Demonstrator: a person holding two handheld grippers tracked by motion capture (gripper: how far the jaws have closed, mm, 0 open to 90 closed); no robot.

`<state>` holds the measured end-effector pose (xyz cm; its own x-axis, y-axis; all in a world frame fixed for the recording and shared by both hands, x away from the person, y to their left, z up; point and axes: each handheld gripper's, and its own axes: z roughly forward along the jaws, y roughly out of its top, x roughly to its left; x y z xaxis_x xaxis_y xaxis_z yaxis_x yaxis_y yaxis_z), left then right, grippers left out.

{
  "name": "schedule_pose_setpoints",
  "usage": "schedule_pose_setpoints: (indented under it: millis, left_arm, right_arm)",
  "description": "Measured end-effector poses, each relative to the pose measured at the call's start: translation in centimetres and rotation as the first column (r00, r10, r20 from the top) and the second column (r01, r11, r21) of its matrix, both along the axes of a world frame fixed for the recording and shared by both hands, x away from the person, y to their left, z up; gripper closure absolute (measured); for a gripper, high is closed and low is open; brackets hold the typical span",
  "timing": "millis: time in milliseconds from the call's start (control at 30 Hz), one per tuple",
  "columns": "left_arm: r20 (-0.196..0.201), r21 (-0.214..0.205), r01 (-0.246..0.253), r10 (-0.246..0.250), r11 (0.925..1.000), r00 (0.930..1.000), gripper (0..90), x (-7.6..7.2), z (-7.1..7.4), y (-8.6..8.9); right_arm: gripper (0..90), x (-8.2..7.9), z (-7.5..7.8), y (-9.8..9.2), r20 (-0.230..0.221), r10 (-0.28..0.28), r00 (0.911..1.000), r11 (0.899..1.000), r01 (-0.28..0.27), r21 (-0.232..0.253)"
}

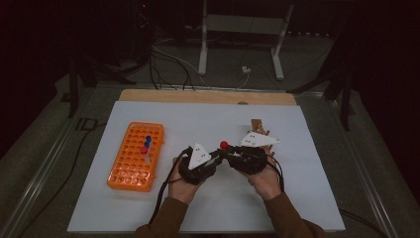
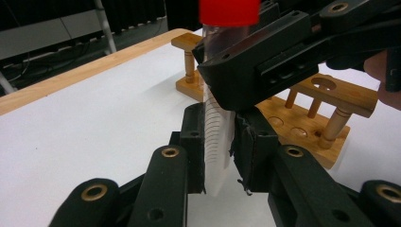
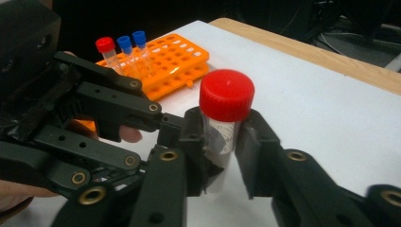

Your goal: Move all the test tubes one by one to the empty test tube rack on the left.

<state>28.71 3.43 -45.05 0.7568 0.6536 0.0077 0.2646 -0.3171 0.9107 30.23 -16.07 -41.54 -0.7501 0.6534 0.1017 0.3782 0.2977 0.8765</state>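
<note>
A clear graduated tube [image 2: 216, 127] with a red cap [image 3: 226, 94] stands upright between both grippers, above the white mat at the middle of the table [image 1: 224, 145]. My left gripper [image 2: 220, 156] is shut on the tube's lower part, its pads pressed on both sides. My right gripper [image 3: 222, 142] grips the same tube higher up, just under the cap, with its pads against the wall. In the high view the left gripper [image 1: 217, 154] and right gripper [image 1: 232, 152] meet tip to tip. The left gripper [image 3: 170, 124] reaches in from the left in the right gripper view.
An orange tube rack [image 1: 130, 171] lies at the left of the mat, holding one red-capped tube [image 3: 105, 46] and two blue-capped ones [image 3: 132, 40]. A small wooden rack [image 2: 331, 94] stands just behind the grippers [image 1: 257, 125]. A wooden strip borders the mat's far edge.
</note>
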Motion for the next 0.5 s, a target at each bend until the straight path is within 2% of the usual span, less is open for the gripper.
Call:
schedule_pose_setpoints:
  millis: [167, 267, 367, 500]
  left_arm:
    - [-0.006, -0.001, -0.016, 0.016, 0.9999, 0.9999, 75.3, 0.2, 0.0, 0.6]
    - [-0.009, -0.009, -0.026, 0.026, 0.9996, 0.9996, 75.3, 0.2, 0.0, 1.0]
    - [-0.012, -0.014, -0.037, 0.037, 0.9992, 0.9993, 75.3, 0.2, -0.1, 1.4]
    - [-0.011, -0.015, -0.046, 0.046, 0.9988, 0.9989, 75.3, 0.1, -0.1, 1.8]
  right_arm:
    - [46.1, 0.1, 0.0, -0.6, -0.003, -0.001, 1.0000, 1.000, 0.001, 0.026]
    - [36.2, 0.1, 0.0, -1.2, -0.003, -0.017, 0.9998, 0.999, 0.017, 0.036]
    - [25.3, 0.0, 0.0, -1.6, 0.015, -0.037, 0.9992, 0.999, 0.037, 0.022]
    - [17.2, -0.1, -0.1, -2.3, 0.033, -0.059, 0.9977, 0.998, 0.058, 0.006]
